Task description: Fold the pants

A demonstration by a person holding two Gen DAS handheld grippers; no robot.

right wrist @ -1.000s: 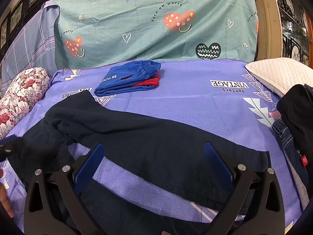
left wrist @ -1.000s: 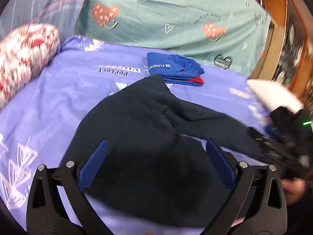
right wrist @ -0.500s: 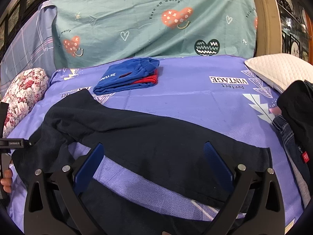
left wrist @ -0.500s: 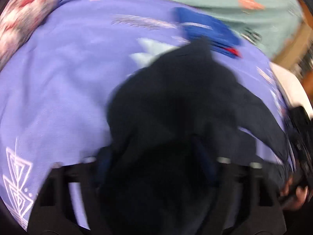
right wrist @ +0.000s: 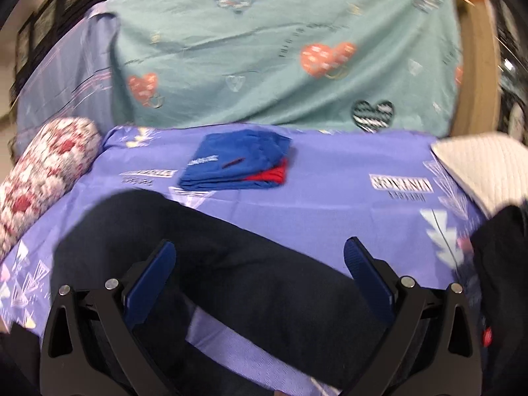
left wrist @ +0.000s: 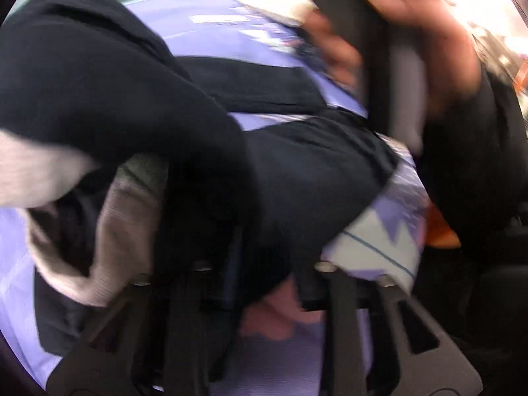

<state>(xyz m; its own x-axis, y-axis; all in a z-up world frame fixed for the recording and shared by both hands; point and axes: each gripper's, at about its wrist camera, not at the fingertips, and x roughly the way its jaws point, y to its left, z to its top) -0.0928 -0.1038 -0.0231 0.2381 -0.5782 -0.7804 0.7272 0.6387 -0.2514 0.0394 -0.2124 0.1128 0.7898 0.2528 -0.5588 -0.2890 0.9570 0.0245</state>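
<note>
Dark navy pants (right wrist: 231,264) spread across the purple bedsheet (right wrist: 346,204), legs running from the floral bolster side toward the white pillow (right wrist: 485,168). Nearer the teal heart-print cover (right wrist: 280,66) than the pants, well apart from them: a folded blue garment (right wrist: 237,161) with red cloth showing under its right edge. At the left edge of the sheet, the floral bolster (right wrist: 43,178). Right of the pants, just beside the pillow, a heap of dark clothing (right wrist: 498,264).

Right gripper (right wrist: 260,277) hanging above the pants, jaws spread wide, blue pads clear of the fabric, nothing gripped.

Left gripper (left wrist: 264,283) tipped steeply down into the pants (left wrist: 313,181), jaws just been closing and now drawn well in, with a fold of the dark cloth bunched between them. Heavy blur there, so probably clamped on the fabric, though pad contact cannot be made out sharply. Pale grey lining (left wrist: 122,231) turned outward left of that gripper, where the cloth has flipped. Above it in the left wrist view, a blurred hand (left wrist: 422,43) against the far side of the sheet.
</note>
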